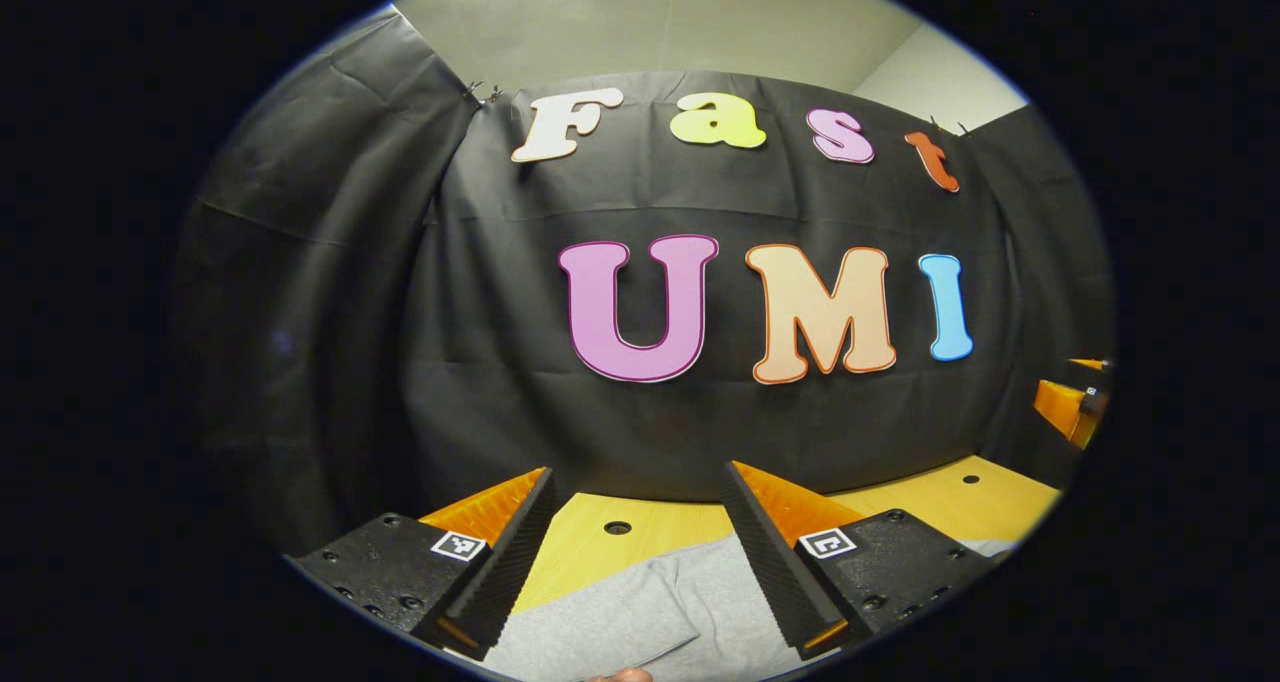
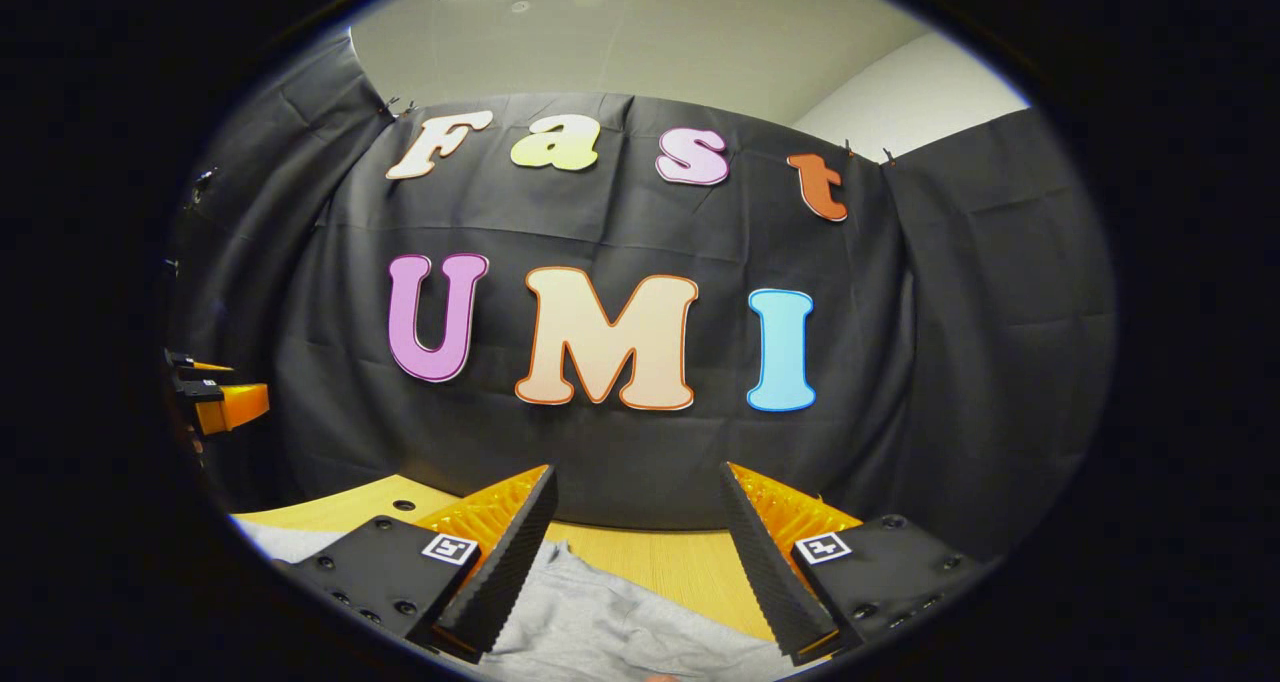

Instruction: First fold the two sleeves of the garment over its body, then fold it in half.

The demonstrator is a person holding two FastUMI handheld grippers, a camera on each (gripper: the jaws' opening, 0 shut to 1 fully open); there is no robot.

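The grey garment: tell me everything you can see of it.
The garment is light heather grey, a soft knit like sweatshirt cloth. It lies on the wooden table, low in both views, so most of it is cut off. In the left gripper view it looks flat, with a folded edge or seam running across it. In the right gripper view it is rumpled, with creases and a bunched edge near the table's far side. Both claws, left and right, hang open above it, not gripping it.

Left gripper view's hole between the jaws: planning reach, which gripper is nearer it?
Left. The left gripper faces the hole just ahead; the right gripper sits far to its right.
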